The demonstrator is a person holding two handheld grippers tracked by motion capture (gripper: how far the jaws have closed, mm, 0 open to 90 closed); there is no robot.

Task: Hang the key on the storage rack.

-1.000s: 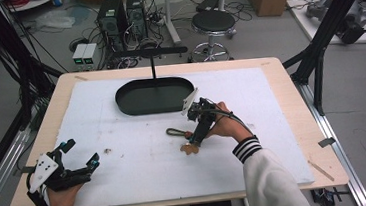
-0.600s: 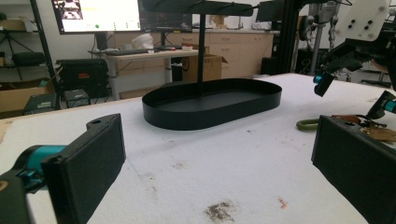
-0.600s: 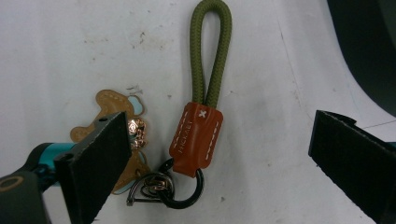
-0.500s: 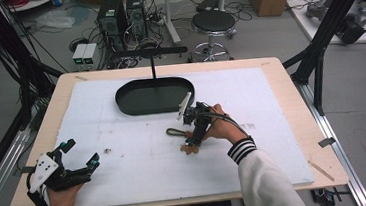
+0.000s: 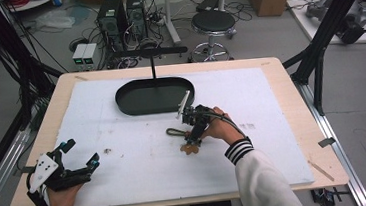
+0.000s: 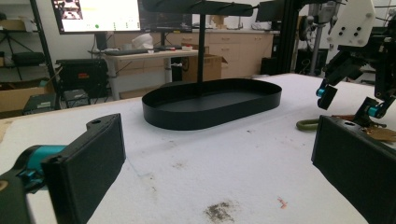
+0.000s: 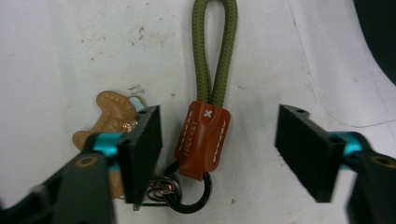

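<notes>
A keychain lies on the white mat: an olive cord loop (image 7: 215, 51), a brown leather tab (image 7: 203, 140), a black ring (image 7: 191, 203) and a tan leather charm (image 7: 109, 112). In the high view its cord (image 5: 174, 132) and charm (image 5: 191, 148) lie mid-table. My right gripper (image 7: 219, 140) points down over it (image 5: 196, 134). Its jaws have just been closing, with the leather tab between them; neither pad presses on it. My left gripper (image 5: 81, 153) rests open near the front left edge, with nothing between its jaws (image 6: 219, 158).
A black oval tray (image 5: 120, 101) sits at the back centre of the mat, with a black T-shaped stand (image 5: 152, 65) rising from it. In the left gripper view the tray's wall (image 6: 210, 109) stands ahead. The wooden table edge (image 5: 289, 78) frames the mat.
The right gripper's jaws stand narrower around the keychain than before, and the hand has shifted slightly. The left gripper has not moved.
</notes>
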